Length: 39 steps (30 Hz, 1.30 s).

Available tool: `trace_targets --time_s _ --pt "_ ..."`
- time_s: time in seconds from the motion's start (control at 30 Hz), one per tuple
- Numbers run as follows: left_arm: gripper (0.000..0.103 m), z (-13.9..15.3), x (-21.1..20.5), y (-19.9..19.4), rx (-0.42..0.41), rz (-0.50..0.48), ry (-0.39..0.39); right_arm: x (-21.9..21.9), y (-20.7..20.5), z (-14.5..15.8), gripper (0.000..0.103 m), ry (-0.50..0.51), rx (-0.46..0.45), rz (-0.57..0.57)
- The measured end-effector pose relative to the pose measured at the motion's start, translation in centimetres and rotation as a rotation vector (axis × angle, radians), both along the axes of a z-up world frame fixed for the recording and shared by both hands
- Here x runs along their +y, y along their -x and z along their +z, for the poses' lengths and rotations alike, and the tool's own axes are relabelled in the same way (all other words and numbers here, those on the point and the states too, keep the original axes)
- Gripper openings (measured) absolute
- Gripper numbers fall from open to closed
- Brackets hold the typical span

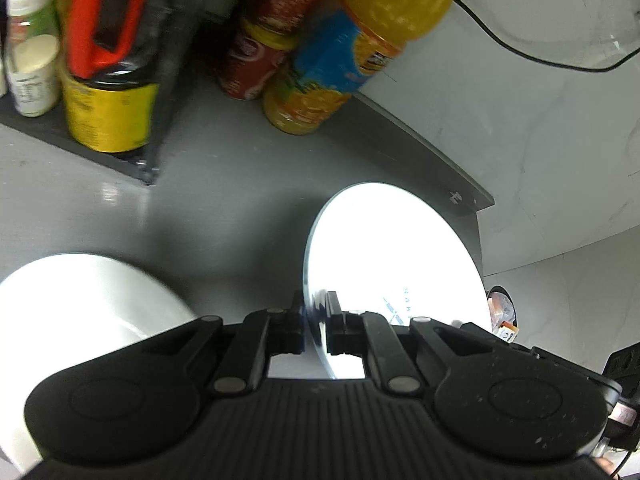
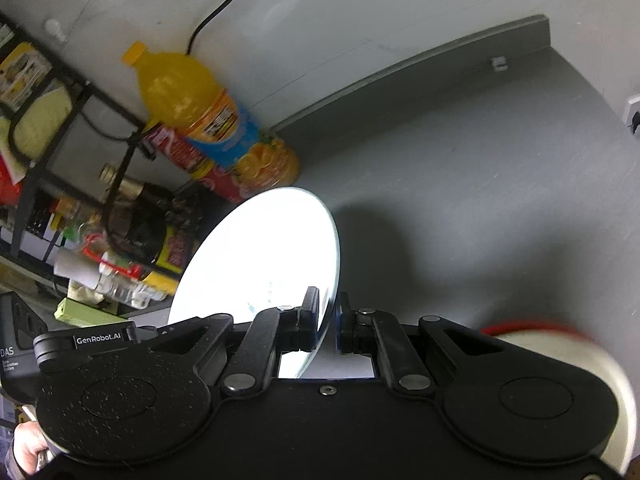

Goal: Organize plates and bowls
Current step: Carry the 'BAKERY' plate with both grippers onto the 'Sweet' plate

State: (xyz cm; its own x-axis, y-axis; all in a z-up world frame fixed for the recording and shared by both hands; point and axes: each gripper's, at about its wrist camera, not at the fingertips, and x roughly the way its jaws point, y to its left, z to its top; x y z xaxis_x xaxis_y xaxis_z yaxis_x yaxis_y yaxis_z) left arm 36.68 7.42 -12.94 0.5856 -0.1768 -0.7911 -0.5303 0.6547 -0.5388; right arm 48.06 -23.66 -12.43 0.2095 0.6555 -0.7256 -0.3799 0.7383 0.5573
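The grey countertop [image 2: 480, 168] is the reference surface; every position below is given relative to it. Along its far edge runs a low grey backsplash strip, with a white wall behind.

At the countertop's rear stands a black wire rack [image 2: 60, 128] loaded with bottles and packets. Just beside the rack stands a large orange juice bottle [image 1: 360, 40], with red cans [image 1: 256, 60] between it and the rack.

Each gripper carries one white plate, held on edge above the countertop and clear of it. The left gripper [image 1: 316, 320] has its jaws closed tight on the rim of the left plate [image 1: 400, 248], which stands nearly vertical with its underside, showing faint printed marks, turned toward the gripper's right-hand finger. The right gripper [image 2: 326, 320] grips the rim of the right plate [image 2: 264, 256] in the same way; that plate leans toward the rack side.

A white bowl [image 1: 80, 300] rests on the countertop below the left gripper. A red-rimmed white bowl [image 2: 560, 344] sits below the right gripper, blurred.

Procedure, as a judgement: both plates are in transit to a stacking spot. Keep both grips firm, since a rim pinch leaves the plate free to pivot. Lower slowly, tilt each plate flat before release, and keep the plates clear of each other and of the juice bottle.
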Motion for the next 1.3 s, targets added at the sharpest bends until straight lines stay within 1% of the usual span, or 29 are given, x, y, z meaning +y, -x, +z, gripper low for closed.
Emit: trace_targets --time_s 0.37,0.63,0.93,0.97,1.0,1.3 --pt "0.007 -0.5 3.7 5.1 0.026 0.001 0.000 3.6 4.8 -0.7 0.008 -0.008 0.020 -0.002" --pt "0.007 -1.2 5.9 8.3 0.051 -0.013 0.000 5.2 8.4 -1.5 0.008 -0.001 0.030 -0.010" --pt "0.007 -2.7 7.1 10.9 0.082 -0.031 0.003 6.3 11.5 -2.5 0.008 0.022 0.037 -0.013" --pt "0.007 -2.9 7.2 11.2 0.085 -0.032 0.005 6.4 11.8 -2.6 0.008 0.035 0.056 0.010" --pt "0.007 -3.1 7.3 11.4 0.088 -0.034 0.007 6.4 12.1 -2.7 0.008 0.038 0.059 0.008" --pt "0.008 -5.1 7.4 13.0 0.116 -0.038 0.040 6.6 14.2 -3.4 0.008 0.085 0.070 0.007"
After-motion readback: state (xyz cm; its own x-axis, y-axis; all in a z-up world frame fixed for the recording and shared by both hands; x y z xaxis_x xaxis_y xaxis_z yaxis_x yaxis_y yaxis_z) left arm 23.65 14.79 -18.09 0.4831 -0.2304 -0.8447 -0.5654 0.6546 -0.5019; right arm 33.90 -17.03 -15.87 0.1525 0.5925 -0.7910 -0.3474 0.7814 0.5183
